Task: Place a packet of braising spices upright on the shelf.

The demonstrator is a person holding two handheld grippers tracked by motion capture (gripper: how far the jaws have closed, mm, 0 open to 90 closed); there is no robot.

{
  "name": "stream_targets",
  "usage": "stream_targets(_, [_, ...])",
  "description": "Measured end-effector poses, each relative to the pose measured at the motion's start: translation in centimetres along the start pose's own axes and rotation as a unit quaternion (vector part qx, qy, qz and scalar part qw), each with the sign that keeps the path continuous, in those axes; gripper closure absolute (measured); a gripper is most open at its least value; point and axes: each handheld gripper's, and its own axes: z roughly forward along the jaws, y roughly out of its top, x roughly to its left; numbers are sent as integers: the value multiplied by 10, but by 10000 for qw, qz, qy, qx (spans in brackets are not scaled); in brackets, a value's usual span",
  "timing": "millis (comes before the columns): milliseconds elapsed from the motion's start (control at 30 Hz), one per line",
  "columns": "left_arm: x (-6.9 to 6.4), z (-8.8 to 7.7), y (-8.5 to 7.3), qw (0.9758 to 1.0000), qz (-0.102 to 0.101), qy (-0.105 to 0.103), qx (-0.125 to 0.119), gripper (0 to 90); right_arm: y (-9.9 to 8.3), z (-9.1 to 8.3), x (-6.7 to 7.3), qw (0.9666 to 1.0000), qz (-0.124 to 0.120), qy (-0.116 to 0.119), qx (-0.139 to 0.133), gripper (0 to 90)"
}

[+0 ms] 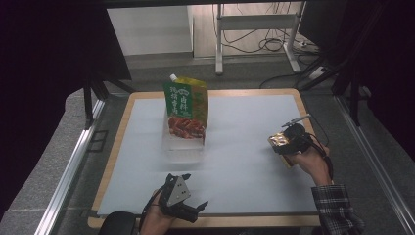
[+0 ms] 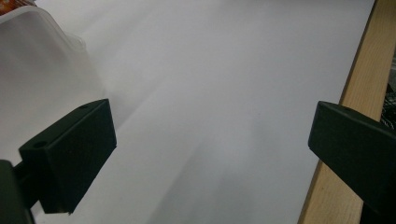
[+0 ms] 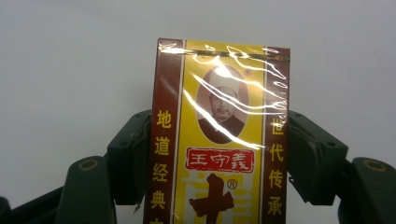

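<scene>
My left gripper (image 1: 195, 208) sits low at the near edge of the white mat (image 1: 244, 161), by the wooden table rim (image 2: 355, 79); in the left gripper view its two black jaws stand wide apart with bare mat between them, so it is released and grips nothing; at the upper left of that view the wall of a clear plastic container (image 2: 42, 60) shows. Further in, left of the mat's centre, that container (image 1: 183, 144) stands on the mat with a green and yellow spouted pouch (image 1: 187, 107) upright in it. At the right, my right gripper (image 1: 280, 142) is off the mat, well apart from the container; its jaws are clenched on either side of a yellow and brown wrapped box (image 3: 217, 135) with printed characters, which stands up between them.
</scene>
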Motion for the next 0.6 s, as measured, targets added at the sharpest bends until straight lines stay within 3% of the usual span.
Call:
stream_targets(200, [0, 0, 0, 10000, -5, 2, -4, 6, 7, -2, 26, 9986, -409, 321, -62, 314])
stream_targets(600, [0, 0, 0, 10000, -1, -9, 1, 7, 13, 13, 76, 9900, -1090, 896, 27, 317])
